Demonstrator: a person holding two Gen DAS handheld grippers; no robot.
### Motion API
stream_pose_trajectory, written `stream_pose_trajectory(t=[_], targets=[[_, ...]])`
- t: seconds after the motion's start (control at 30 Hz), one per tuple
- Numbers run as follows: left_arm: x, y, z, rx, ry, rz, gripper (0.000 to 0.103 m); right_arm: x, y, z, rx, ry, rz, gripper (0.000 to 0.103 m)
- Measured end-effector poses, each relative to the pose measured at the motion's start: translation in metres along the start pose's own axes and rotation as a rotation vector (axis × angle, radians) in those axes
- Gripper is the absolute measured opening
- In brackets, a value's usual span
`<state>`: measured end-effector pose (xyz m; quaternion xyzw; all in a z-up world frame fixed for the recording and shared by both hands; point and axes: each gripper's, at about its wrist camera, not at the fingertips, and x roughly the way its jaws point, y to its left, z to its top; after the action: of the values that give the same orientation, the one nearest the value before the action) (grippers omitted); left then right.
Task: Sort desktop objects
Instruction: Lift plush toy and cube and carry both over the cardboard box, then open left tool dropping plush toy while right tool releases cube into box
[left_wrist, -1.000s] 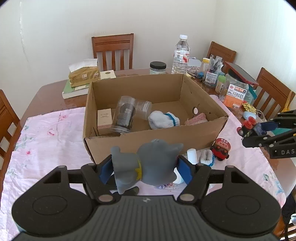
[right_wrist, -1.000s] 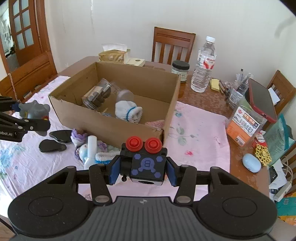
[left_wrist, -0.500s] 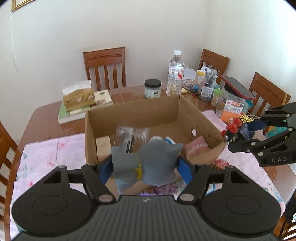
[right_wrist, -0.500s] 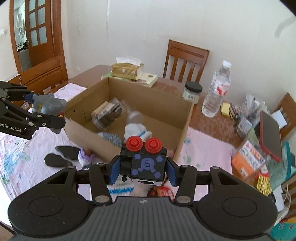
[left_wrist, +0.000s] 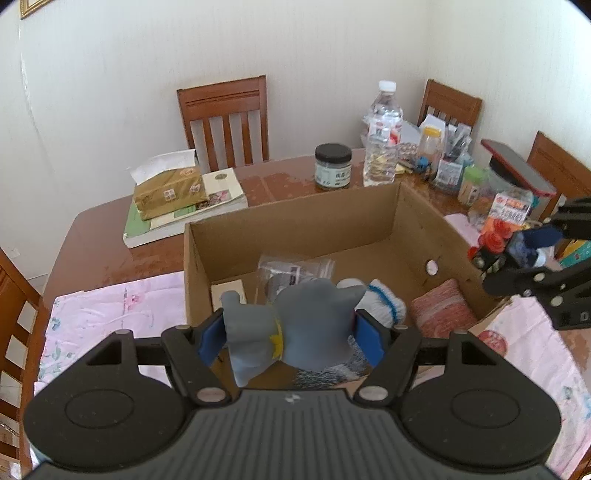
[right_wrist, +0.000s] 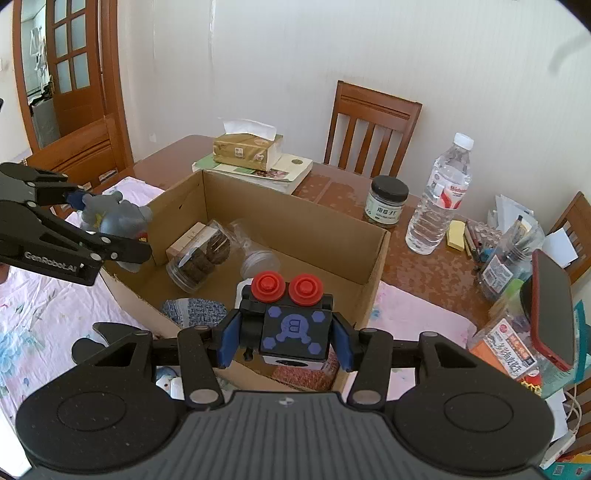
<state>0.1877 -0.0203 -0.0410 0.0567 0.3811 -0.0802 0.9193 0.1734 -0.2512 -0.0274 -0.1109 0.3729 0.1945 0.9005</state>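
Squarely between tool (left_wrist: 290, 338) pads: grey plush (left_wrist: 295, 328)

White walls (left_wrist: 295, 44); wooden chairs (left_wrist: 225, 118); glazed wooden door (right_wrist: 70, 74), possibly open.

Wooden chair (left_wrist: 225, 118), water bottle (left_wrist: 382, 136), tissue pack (left_wrist: 168, 188), dark-lidded jar (right_wrist: 386, 199)
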Motion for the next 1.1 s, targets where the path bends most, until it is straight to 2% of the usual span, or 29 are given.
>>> stream_pose_trajectory(t=[0.13,0.33,0.67,0.73,0.77,0.8,0.97,1.1], targets=[[0.01,0.004,-0.003,0.001,0.044,0.011,0.076,0.008,0.001,0.002,-0.008,0.01,0.008,0.056],[0.012,0.007,-0.008,0.003,0.052,0.025,0.09,0.018,0.0,0.005,-0.009,0.024,0.016,0.056],[0.008,0.008,-0.008,0.001,0.055,0.023,0.09,0.035,0.0,0.004,-0.013,0.068,0.037,0.056],[0.007,0.007,-0.009,0.008,0.055,0.02,0.09,0.037,0.0,0.003,-0.005,0.069,0.053,0.065],[0.006,0.006,-0.009,0.011,0.055,0.02,0.09,0.036,-0.001,0.002,0.003,0.062,0.053,0.08],[0.005,0.005,-0.009,0.015,0.053,0.018,0.09,0.034,-0.001,0.002,0.008,0.052,0.048,0.09],[-0.001,-0.002,-0.011,0.044,0.043,0.0,0.094,0.029,-0.005,-0.002,0.019,0.043,0.038,0.09],[-0.007,-0.007,-0.013,0.063,0.04,-0.014,0.094,0.025,-0.009,-0.009,0.035,0.049,0.024,0.096]])
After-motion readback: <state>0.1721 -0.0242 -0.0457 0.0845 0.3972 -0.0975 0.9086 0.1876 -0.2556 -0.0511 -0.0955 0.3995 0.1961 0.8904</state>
